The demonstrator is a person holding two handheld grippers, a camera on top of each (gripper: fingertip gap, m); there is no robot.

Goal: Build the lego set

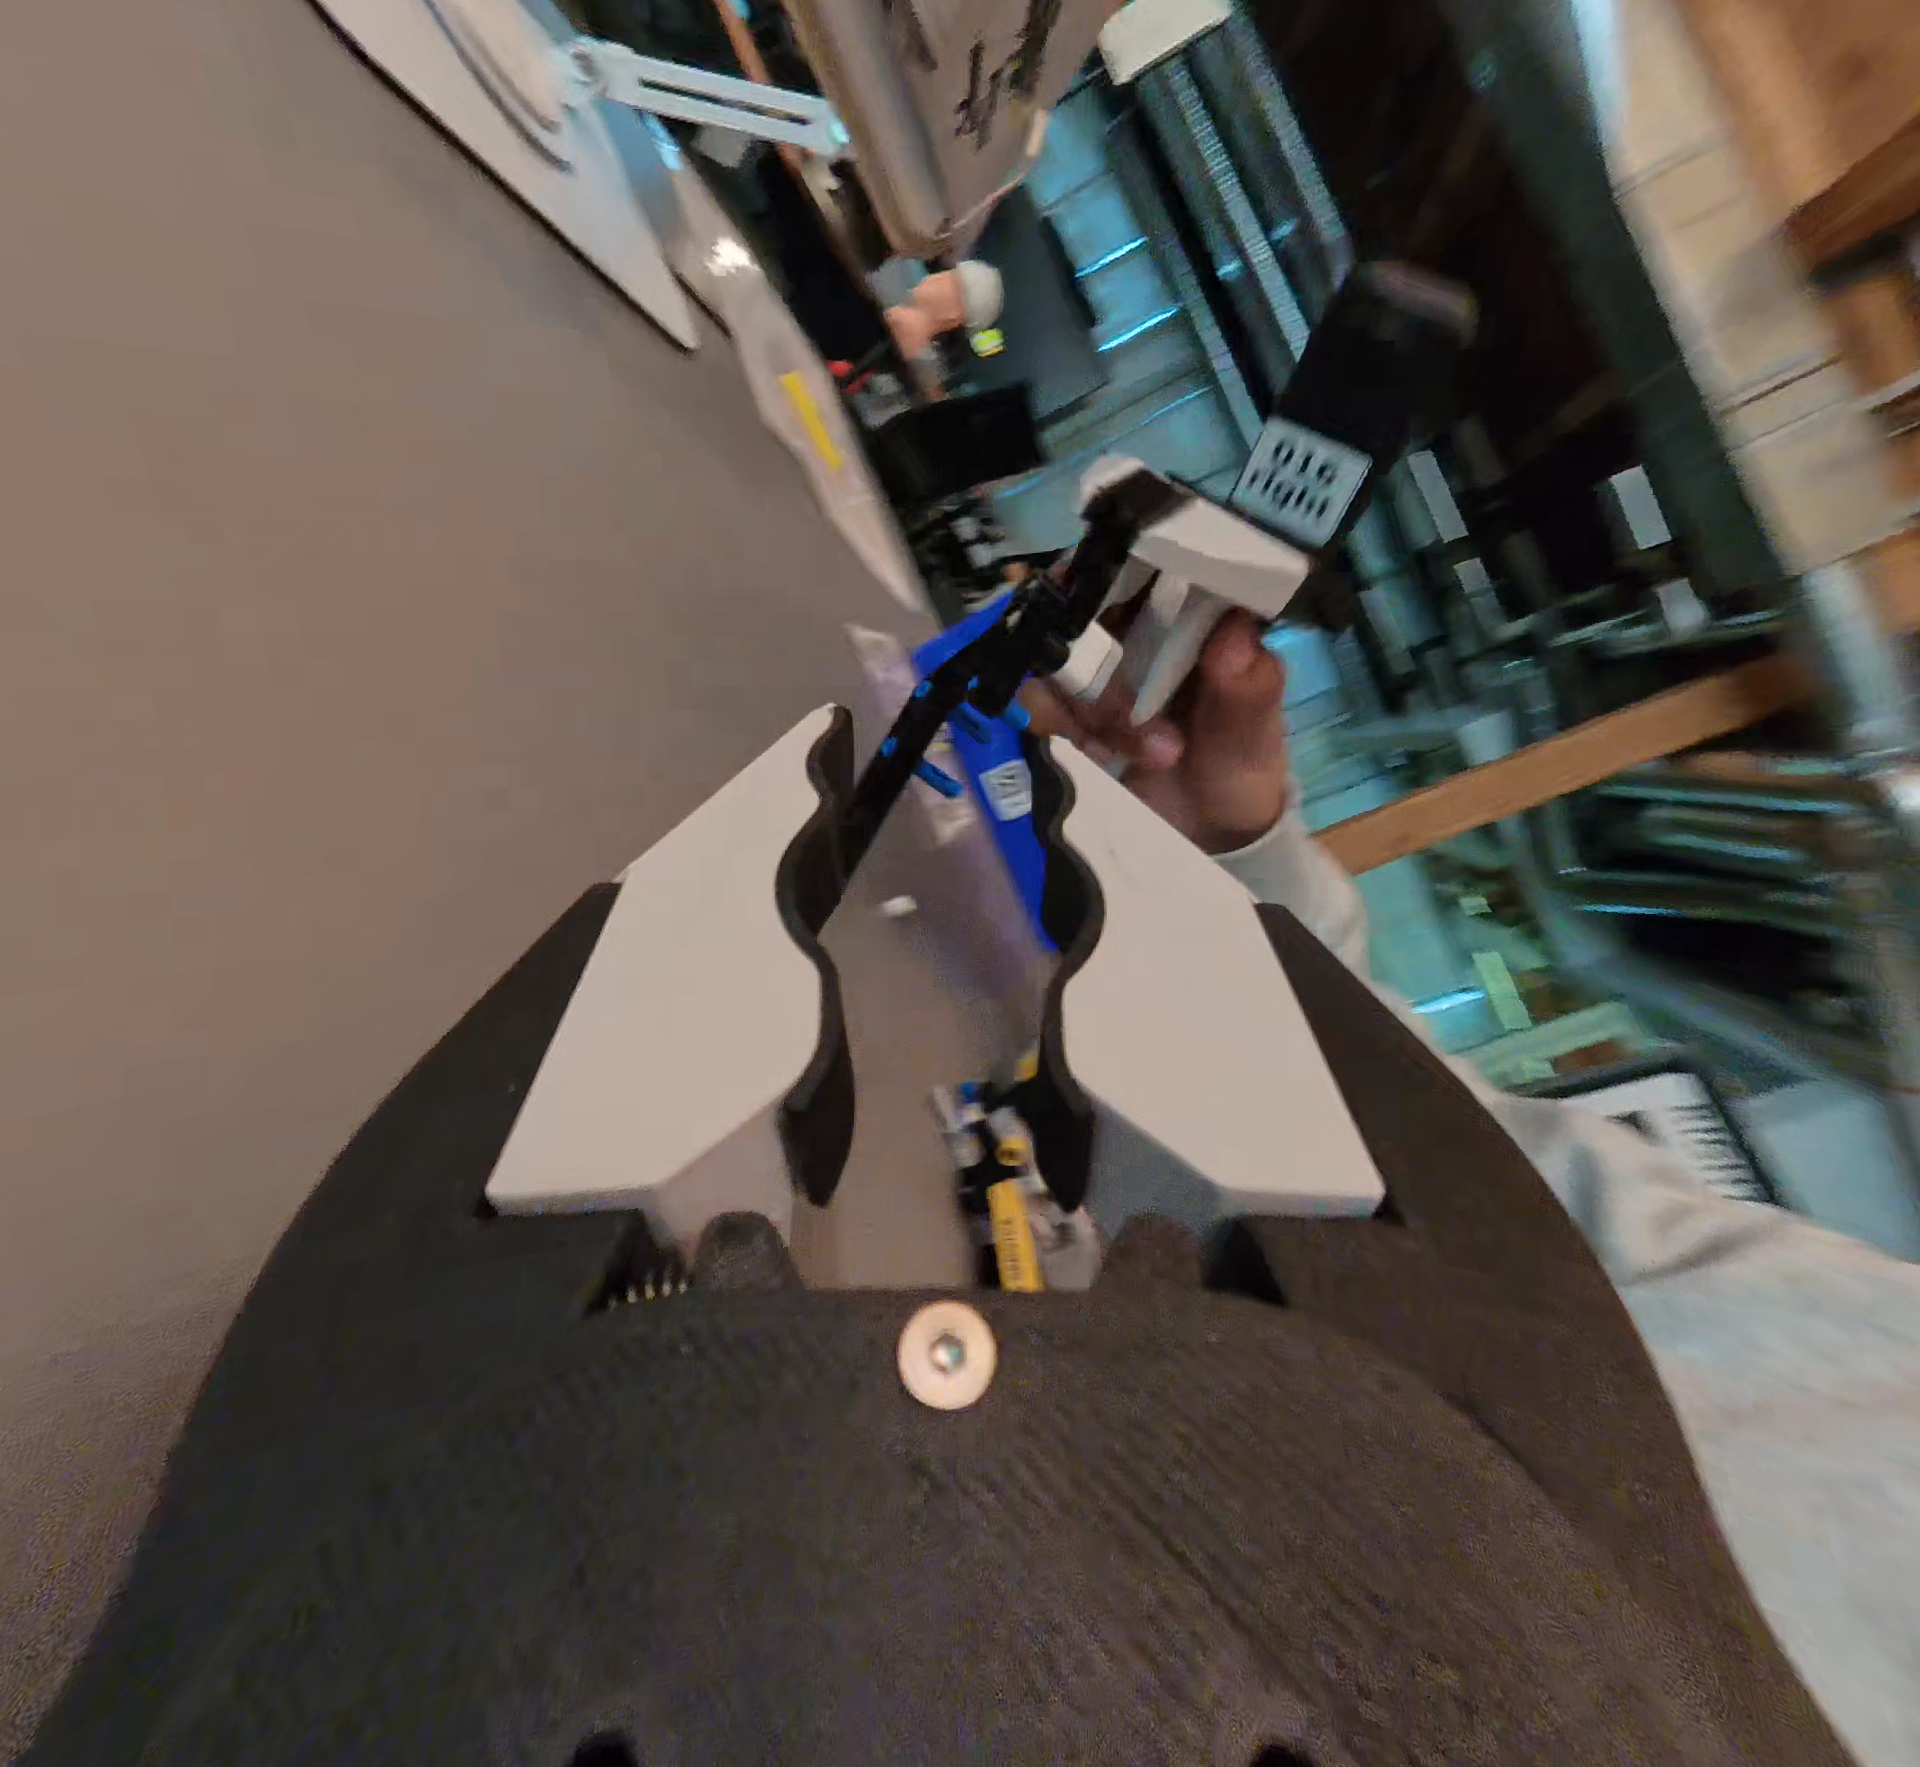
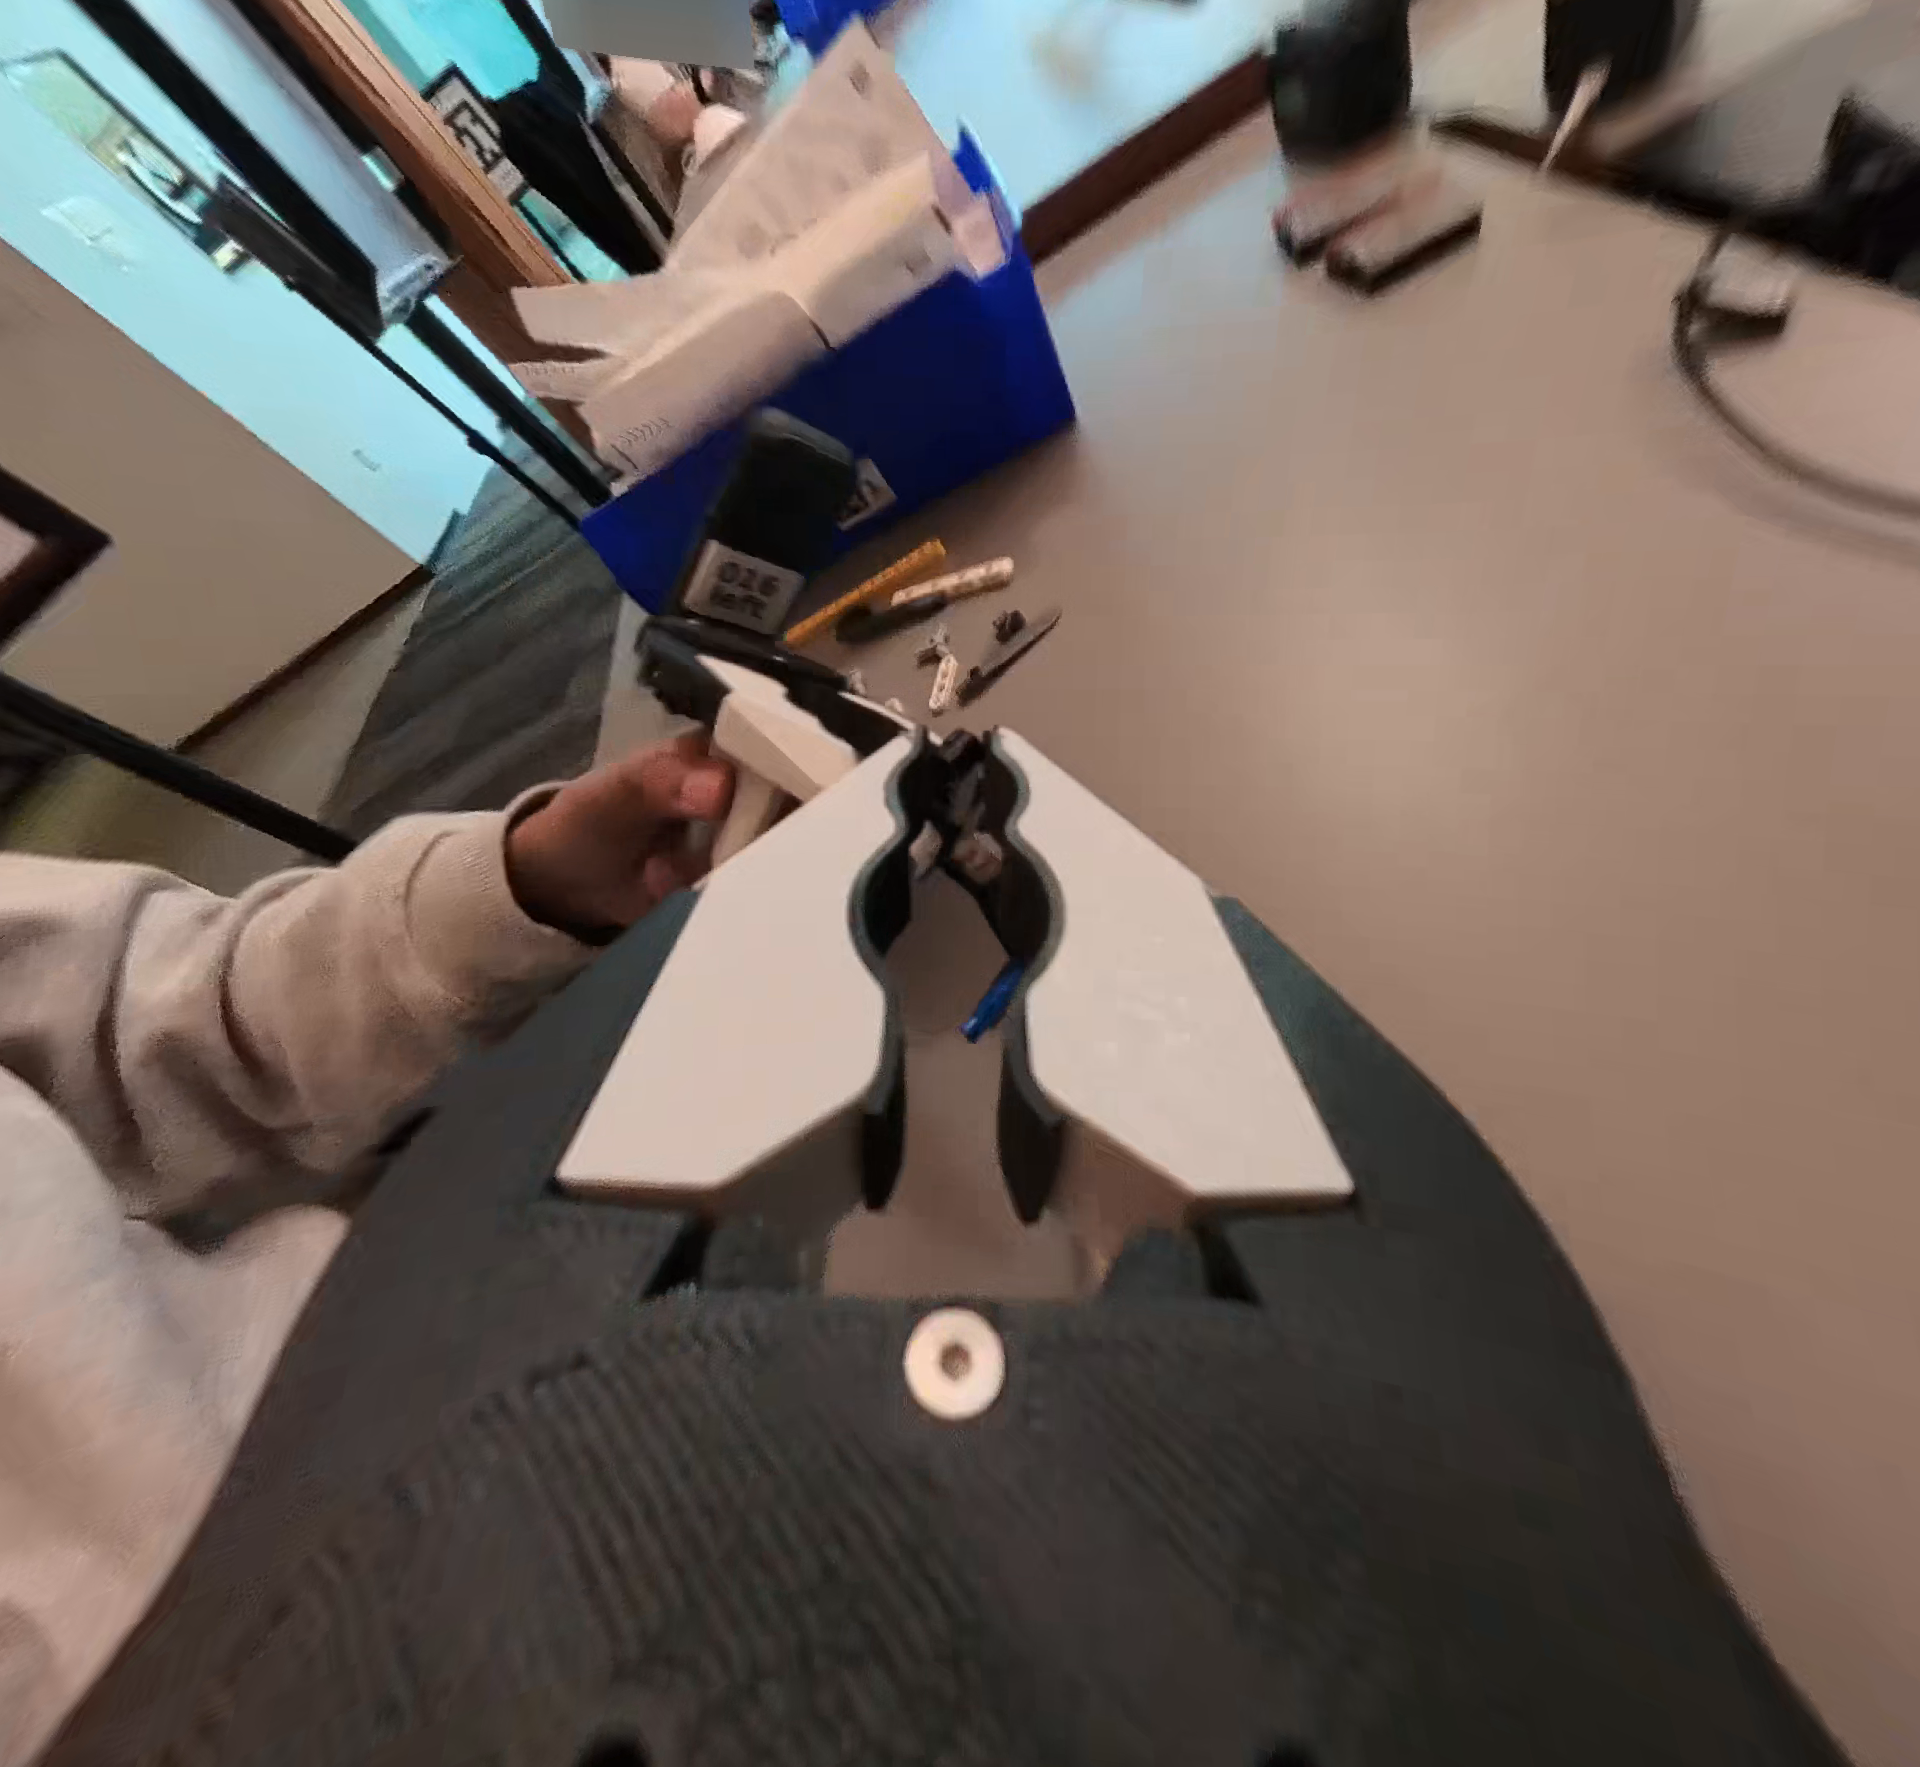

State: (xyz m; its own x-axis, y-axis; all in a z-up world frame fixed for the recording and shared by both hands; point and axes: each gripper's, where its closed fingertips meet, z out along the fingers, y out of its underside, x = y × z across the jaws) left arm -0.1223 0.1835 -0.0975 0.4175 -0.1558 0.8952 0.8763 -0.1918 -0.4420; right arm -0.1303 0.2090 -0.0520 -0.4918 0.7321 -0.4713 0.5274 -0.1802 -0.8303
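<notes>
Your right tongs (image 2: pixel 954 761) pinch a black lego beam (image 1: pixel 914 751); your left tongs (image 1: pixel 940 751) gape around it above the table (image 2: pixel 1455 782)

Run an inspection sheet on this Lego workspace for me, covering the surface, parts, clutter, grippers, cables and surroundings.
Surface: grey table, mostly bare.
Job's things: black beam assembly with blue pins, held above the table; yellow beam, white beam and small dark pieces lie loose.
Clutter: blue box stuffed with papers and bags; blurred black objects at the far edge.
Grippers: right gripper shut on the assembly; left gripper open, the assembly's free end between its fingers.
Cables: one dark cable curving over the table.
Surroundings: glass partitions, shelving; details blurred.
</notes>
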